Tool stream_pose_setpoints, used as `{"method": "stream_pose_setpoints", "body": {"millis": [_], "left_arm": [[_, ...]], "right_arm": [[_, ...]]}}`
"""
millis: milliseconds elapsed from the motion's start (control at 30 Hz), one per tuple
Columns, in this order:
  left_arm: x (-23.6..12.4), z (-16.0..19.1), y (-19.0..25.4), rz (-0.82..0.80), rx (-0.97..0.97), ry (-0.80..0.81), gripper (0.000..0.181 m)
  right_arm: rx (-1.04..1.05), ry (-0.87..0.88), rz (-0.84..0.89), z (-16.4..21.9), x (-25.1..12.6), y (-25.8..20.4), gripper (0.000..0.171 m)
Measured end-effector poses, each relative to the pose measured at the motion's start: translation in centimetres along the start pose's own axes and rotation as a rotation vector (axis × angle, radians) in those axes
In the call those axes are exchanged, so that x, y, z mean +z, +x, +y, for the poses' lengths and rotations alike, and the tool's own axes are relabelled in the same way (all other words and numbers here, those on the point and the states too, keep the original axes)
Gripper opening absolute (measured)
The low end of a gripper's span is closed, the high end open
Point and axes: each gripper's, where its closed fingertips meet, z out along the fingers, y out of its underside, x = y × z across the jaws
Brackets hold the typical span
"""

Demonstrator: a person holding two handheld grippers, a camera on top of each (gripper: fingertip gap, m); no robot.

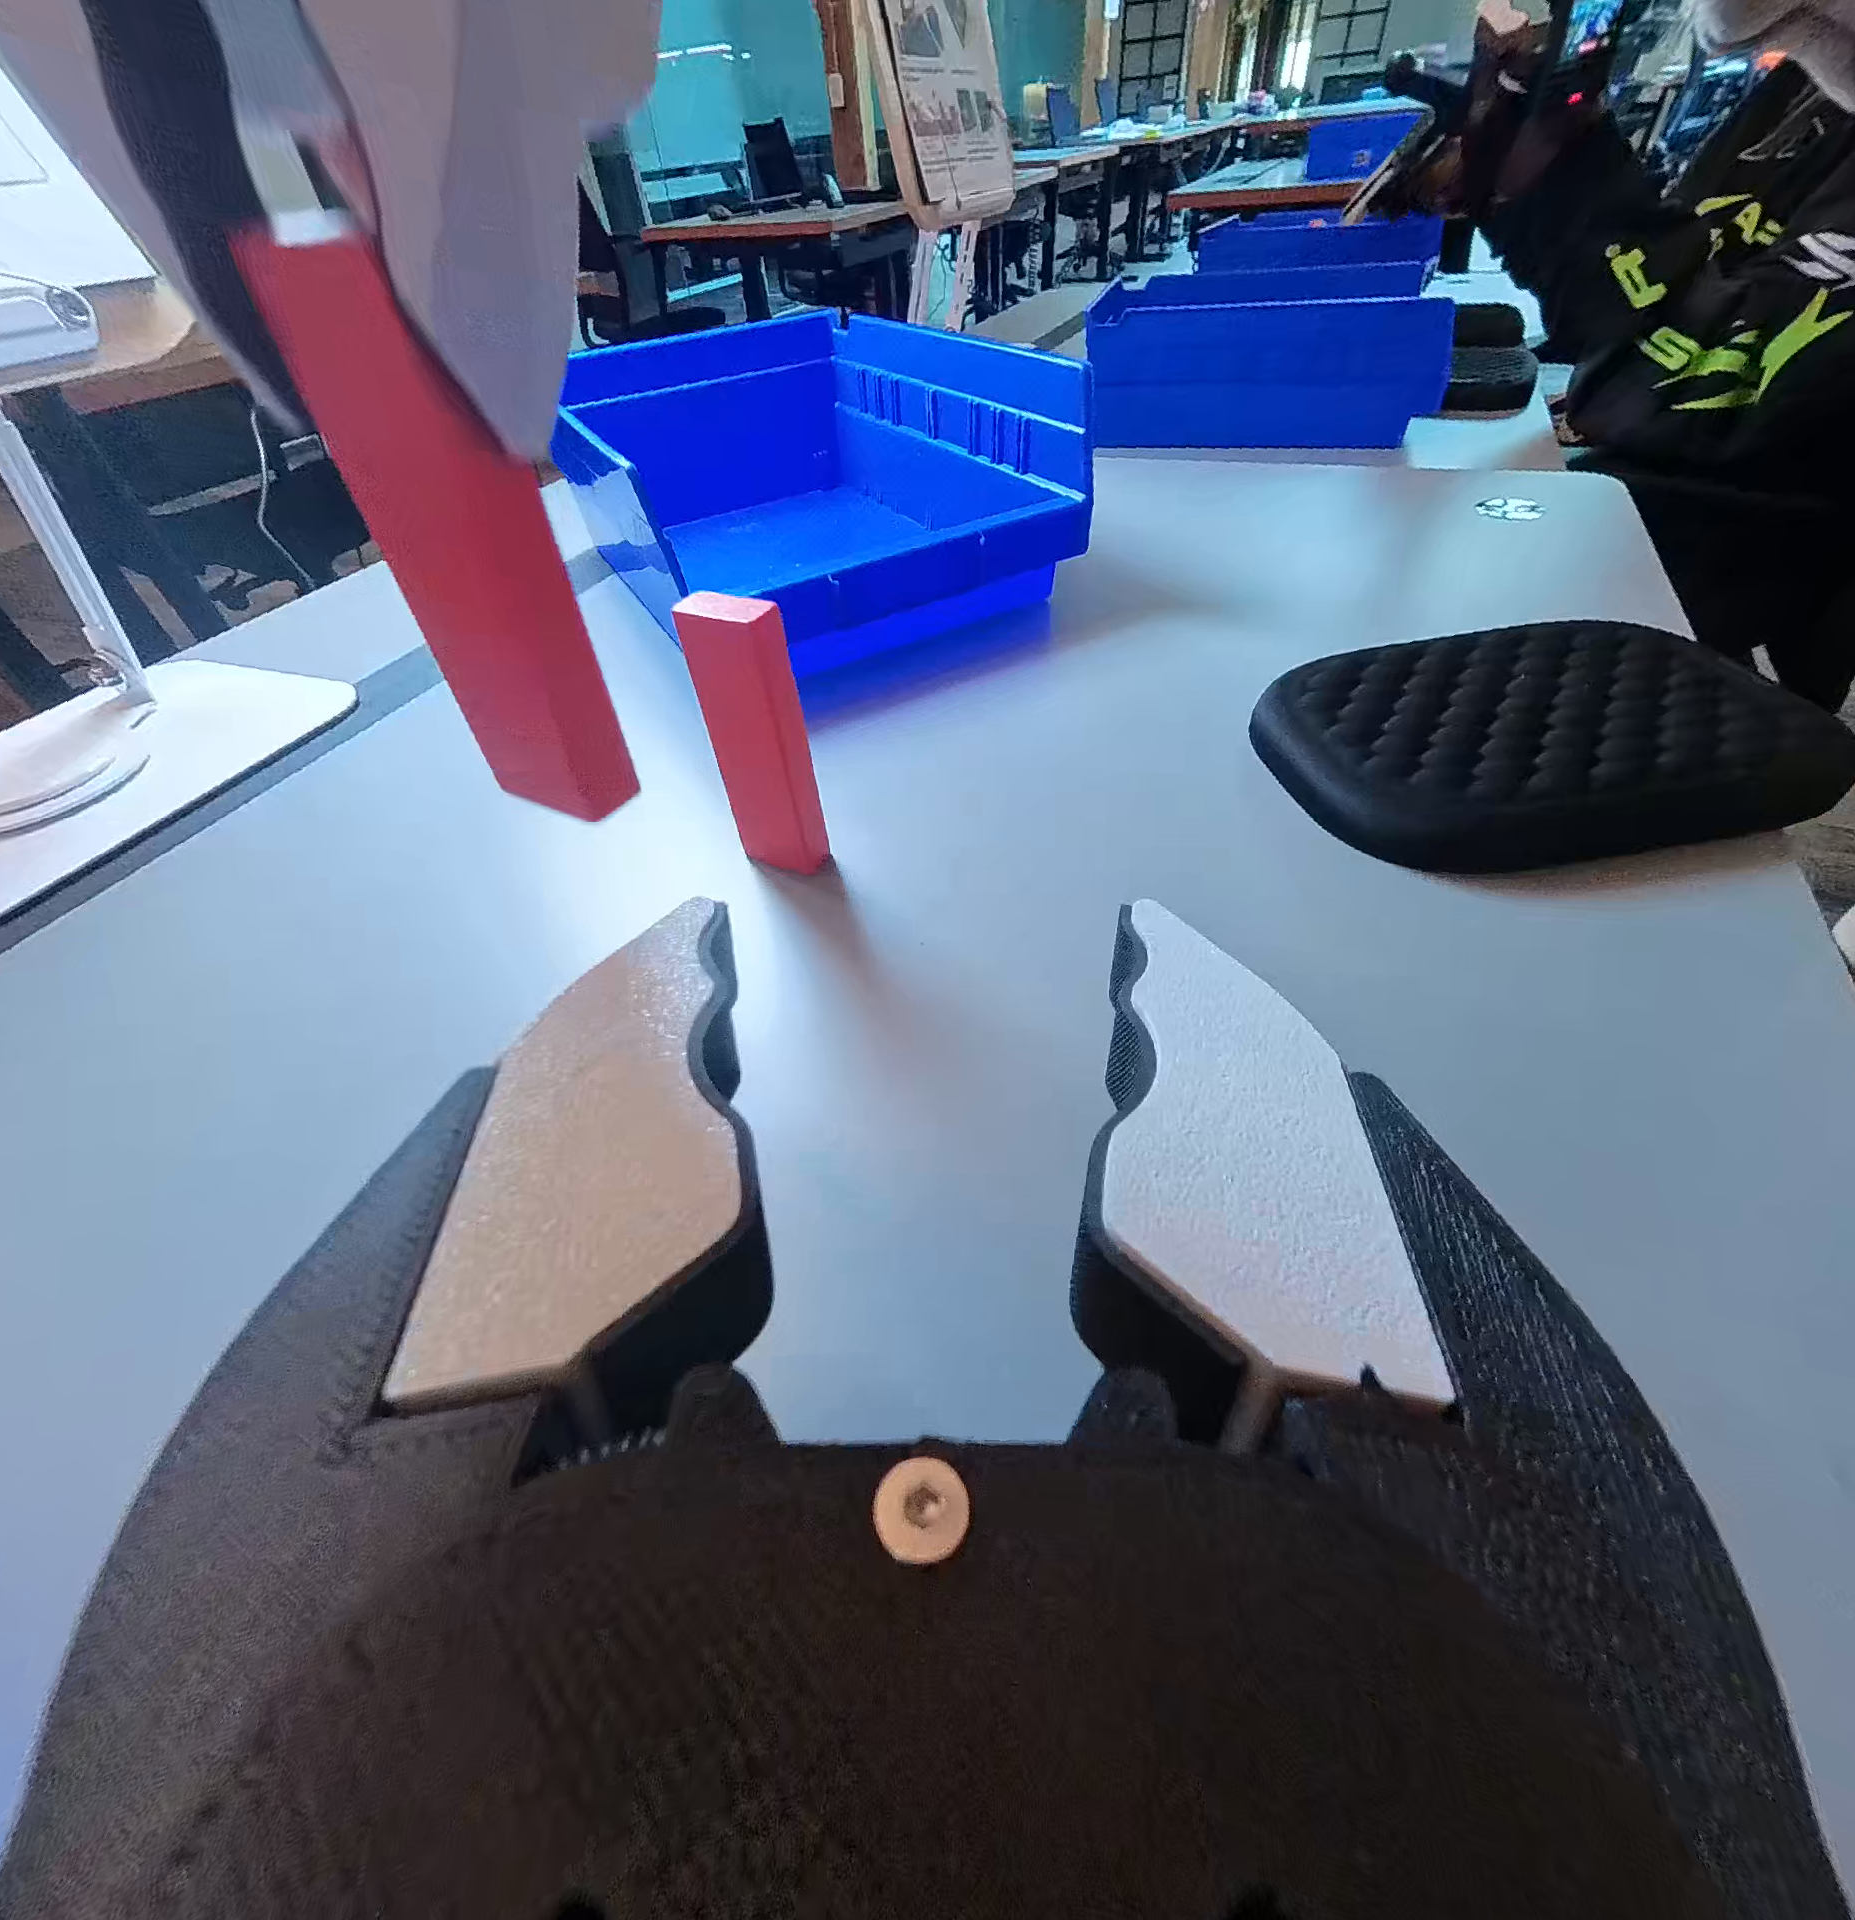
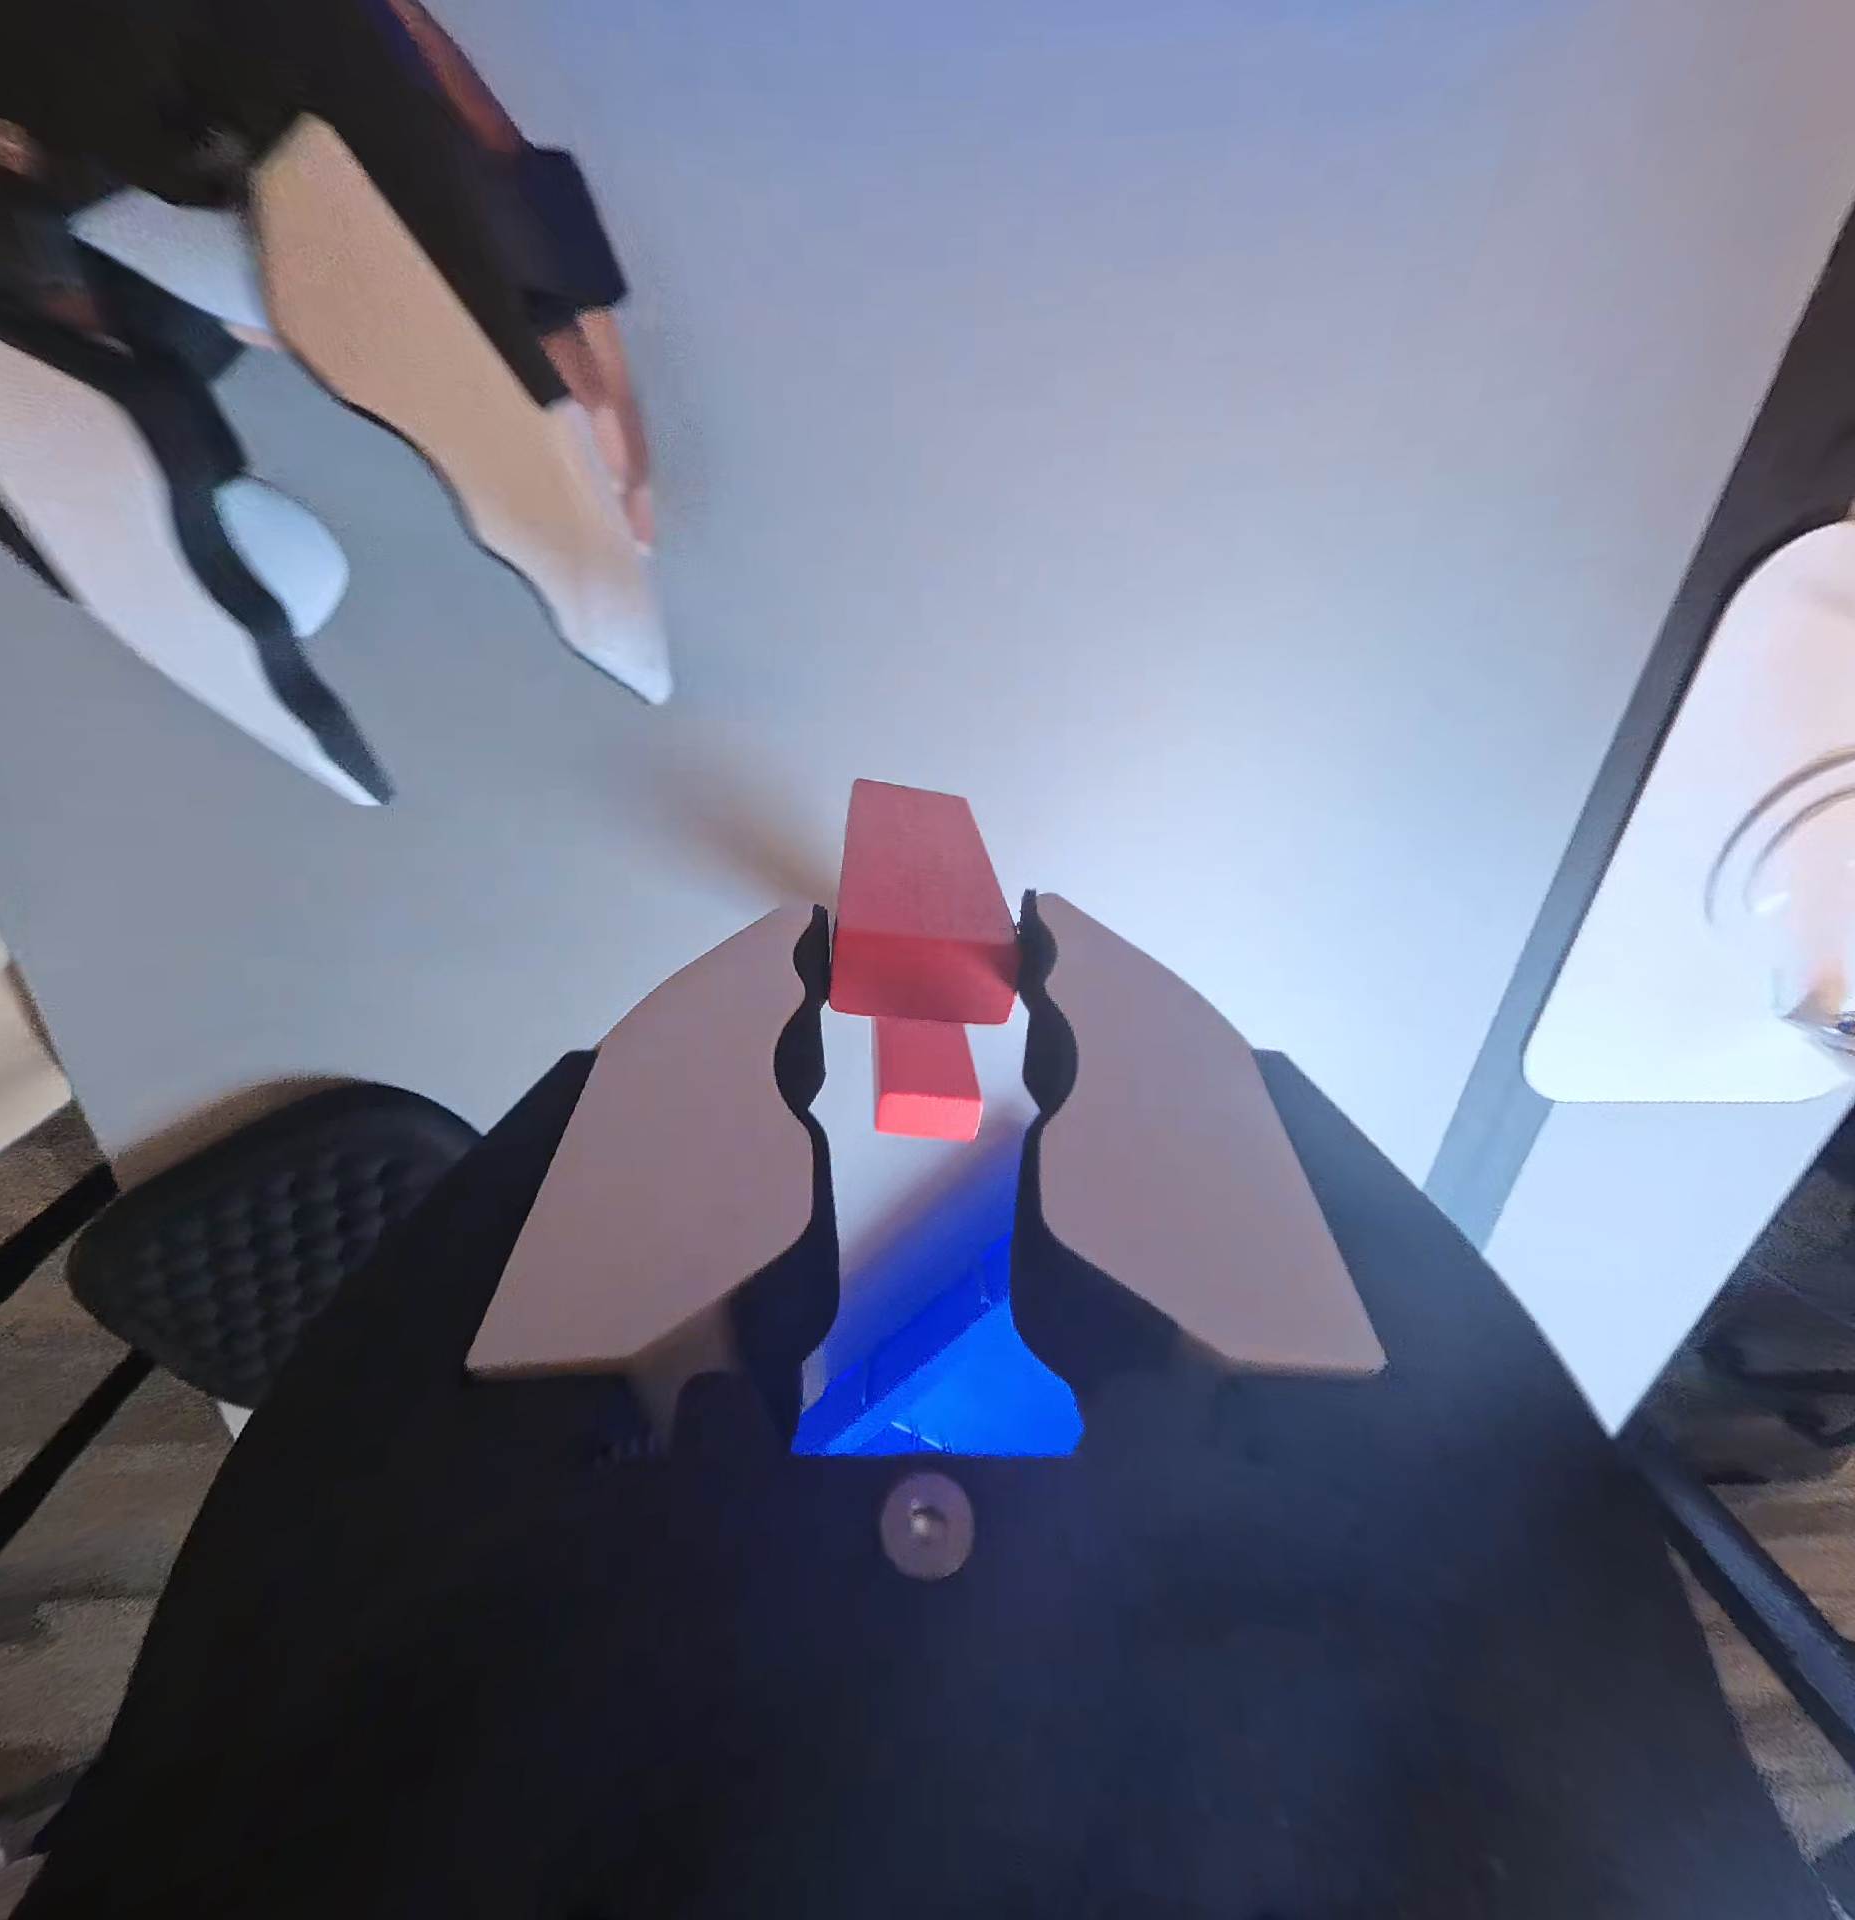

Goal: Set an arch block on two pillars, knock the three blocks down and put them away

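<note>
On grey table (image 1: 1266, 1039): red pillar (image 1: 754, 732) upright; right hand-held gripper (image 2: 925, 920) clamps second pillar (image 2: 923, 904); left hand-held gripper (image 1: 918, 925) agape.

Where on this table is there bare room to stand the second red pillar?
Bare tabletop lies between the standing red pillar, the open left gripper and the black pad, and left of the pillar under the held red block in the right gripper. It is crowded behind the pillar, where the blue bin sits.

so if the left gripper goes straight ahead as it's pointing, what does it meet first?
Probably the standing red block, just left of its centre line; the blue bin sits behind it. The left gripper is open and empty. Depth is uncertain.
</note>
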Motion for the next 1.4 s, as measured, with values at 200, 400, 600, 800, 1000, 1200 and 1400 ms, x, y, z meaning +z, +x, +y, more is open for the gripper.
{"method": "stream_pose_setpoints", "body": {"millis": [200, 400, 600, 800, 1000, 1200, 1400], "left_arm": [[0.3, 0.9, 0.8, 0.023, 0.064, -0.037, 0.066], [0.5, 1.3, 1.3, 0.039, 0.089, -0.055, 0.065], [0.6, 1.5, 1.4, 0.043, 0.091, -0.068, 0.064], [0.7, 1.8, 1.5, 0.043, 0.1, -0.079, 0.063], [0.6, 1.7, 1.4, 0.038, 0.103, -0.078, 0.063], [0.7, 1.8, 1.4, 0.036, 0.107, -0.081, 0.062], [0.7, 1.9, 1.4, 0.04, 0.104, -0.086, 0.062]], "right_arm": [[0.027, -0.077, -0.031, 2.0, 5.2, 1.1, 0.035], [0.04, -0.057, -0.041, 2.4, 6.5, 1.1, 0.035], [0.044, -0.039, -0.043, 2.2, 6.6, 1.0, 0.035], [0.043, -0.029, -0.047, 2.1, 6.8, 0.9, 0.035], [0.034, -0.032, -0.047, 2.2, 7.3, 0.8, 0.035], [0.034, -0.034, -0.046, 2.5, 7.6, 0.7, 0.035], [0.036, -0.024, -0.047, 2.5, 7.7, 0.7, 0.035]]}}
